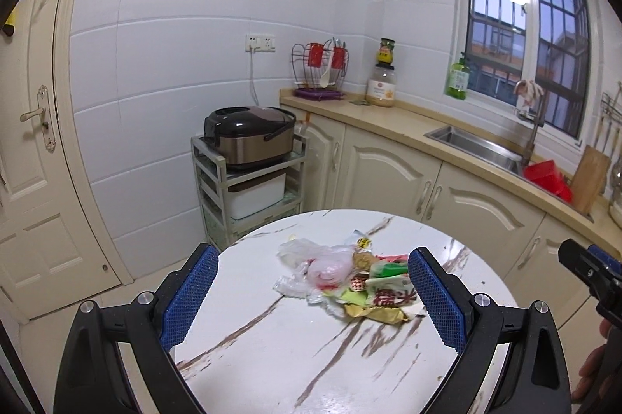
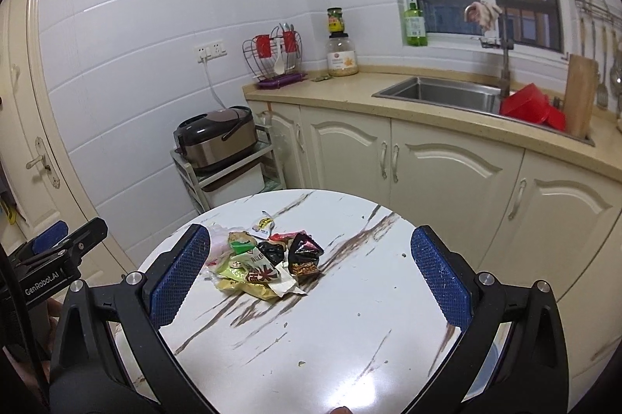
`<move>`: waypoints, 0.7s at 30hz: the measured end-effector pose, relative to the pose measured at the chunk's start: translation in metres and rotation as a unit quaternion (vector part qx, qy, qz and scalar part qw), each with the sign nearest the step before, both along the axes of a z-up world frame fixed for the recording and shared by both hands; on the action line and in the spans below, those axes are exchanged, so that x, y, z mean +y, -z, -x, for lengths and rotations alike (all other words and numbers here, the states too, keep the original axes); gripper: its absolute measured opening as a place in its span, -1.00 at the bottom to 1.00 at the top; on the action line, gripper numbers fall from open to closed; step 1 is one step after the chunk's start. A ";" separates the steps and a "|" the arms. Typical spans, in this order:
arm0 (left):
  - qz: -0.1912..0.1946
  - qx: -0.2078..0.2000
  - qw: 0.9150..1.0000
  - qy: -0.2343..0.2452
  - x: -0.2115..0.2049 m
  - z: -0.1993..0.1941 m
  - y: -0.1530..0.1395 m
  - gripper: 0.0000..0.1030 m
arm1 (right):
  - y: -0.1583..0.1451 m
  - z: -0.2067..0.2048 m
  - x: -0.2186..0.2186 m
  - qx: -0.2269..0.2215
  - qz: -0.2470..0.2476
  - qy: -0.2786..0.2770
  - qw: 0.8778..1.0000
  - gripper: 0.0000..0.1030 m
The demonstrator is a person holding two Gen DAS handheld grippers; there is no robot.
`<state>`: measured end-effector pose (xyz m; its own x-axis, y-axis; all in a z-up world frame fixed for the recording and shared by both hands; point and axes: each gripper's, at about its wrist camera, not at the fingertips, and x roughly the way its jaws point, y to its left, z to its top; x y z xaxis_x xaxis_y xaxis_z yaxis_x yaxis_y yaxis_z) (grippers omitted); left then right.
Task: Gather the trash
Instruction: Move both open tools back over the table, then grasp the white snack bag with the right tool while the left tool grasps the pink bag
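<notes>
The round desk point(image 1: 295, 344) was the largest thing before both cameras: a glossy white marble-look top crossed by brown veins, its far edge toward the cream cabinets point(image 2: 447, 161) at twelve o'clock.

On it lay the trash pile point(image 1: 350, 282), a low heap of crumpled wrappers. In the left wrist view it sat between centre and two o'clock on the desk, its long axis running from ten o'clock to four o'clock. The ten o'clock end was soft, clear and pinkish plastic bags point(image 1: 311, 262); the four o'clock end was flatter printed packets, among them a white one with red characters point(image 1: 392, 295) and a gold foil one point(image 1: 375, 315). In the right wrist view the same pile point(image 2: 264, 262) lay toward nine o'clock, with a shiny black packet point(image 2: 305, 254) at its three o'clock side.

The left gripper point(image 1: 311, 301) had its jaws spread wide, holding nothing, blue dimpled pads point(image 1: 190, 293) facing inward on black arms; the pile lay just ahead of the jaws, nearer the pad at three o'clock. The right gripper point(image 2: 311, 282) also had its jaws spread wide and empty, the pile close to its nine o'clock pad point(image 2: 179, 278).

A small yellow-and-white packet point(image 2: 263, 222) lay at the pile's twelve o'clock edge.
</notes>
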<state>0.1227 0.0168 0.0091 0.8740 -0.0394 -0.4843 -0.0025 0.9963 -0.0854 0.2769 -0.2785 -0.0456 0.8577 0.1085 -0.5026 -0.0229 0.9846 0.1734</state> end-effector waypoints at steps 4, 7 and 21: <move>-0.003 0.013 1.000 0.003 0.005 -0.013 -0.002 0.87 | 0.007 -0.007 0.002 0.010 0.005 -0.005 1.000 1.00; -0.004 0.029 1.000 0.003 0.010 -0.029 0.001 0.87 | 0.015 -0.016 0.007 0.023 0.011 -0.014 1.000 1.00; 0.002 0.114 0.993 -0.011 0.033 -0.121 0.043 0.87 | 0.109 -0.105 0.055 0.137 0.043 -0.100 0.984 1.00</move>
<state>0.2437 0.0496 -0.0337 0.7430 -0.0243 -0.6689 -0.0435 0.9955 -0.0845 0.3820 -0.2239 -0.1548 0.6538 0.2087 -0.7274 -0.1828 0.9763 0.1158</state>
